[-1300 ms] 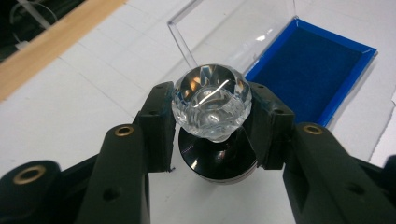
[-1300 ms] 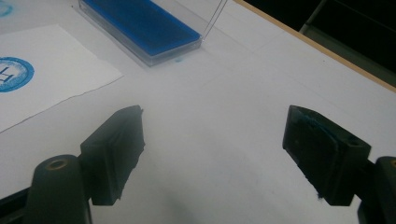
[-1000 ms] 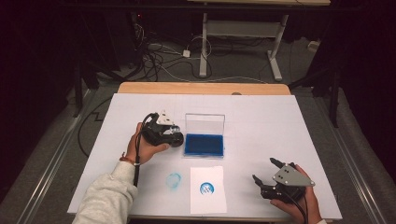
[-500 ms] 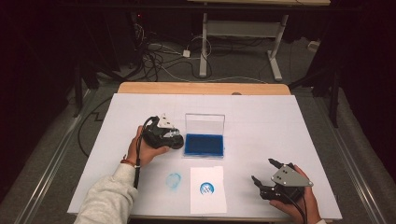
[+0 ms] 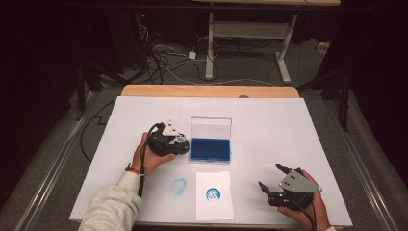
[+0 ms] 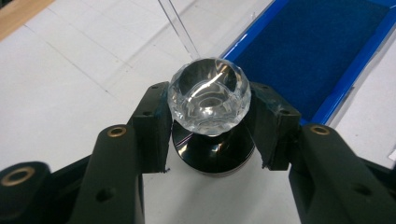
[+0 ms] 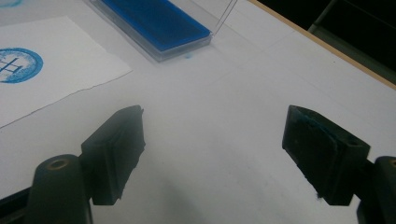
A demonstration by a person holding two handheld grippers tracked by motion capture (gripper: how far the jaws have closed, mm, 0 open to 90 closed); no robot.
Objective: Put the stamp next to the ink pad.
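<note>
Now, line by line:
Left gripper (image 6: 210,140): its jaws have just been opening a little; the stamp sits between them, the pads at the knob's sides, though whether they press on it cannot be told.
Stamp (image 6: 209,95): clear faceted knob on a dark round base, upright, base on the white table (image 5: 298,130), just beside the ink pad.
Ink pad (image 5: 210,148): blue, in an open case with its clear lid standing up behind.
Right gripper (image 5: 274,185): jaws spread wide with nothing between them, blue ink on one pad, low over the table, well apart from the stamp.
Paper (image 5: 213,195): white sheet near the front edge, bearing a round blue print (image 5: 213,194).
Smudge (image 5: 179,186): blue mark on the table just left of the paper.
</note>
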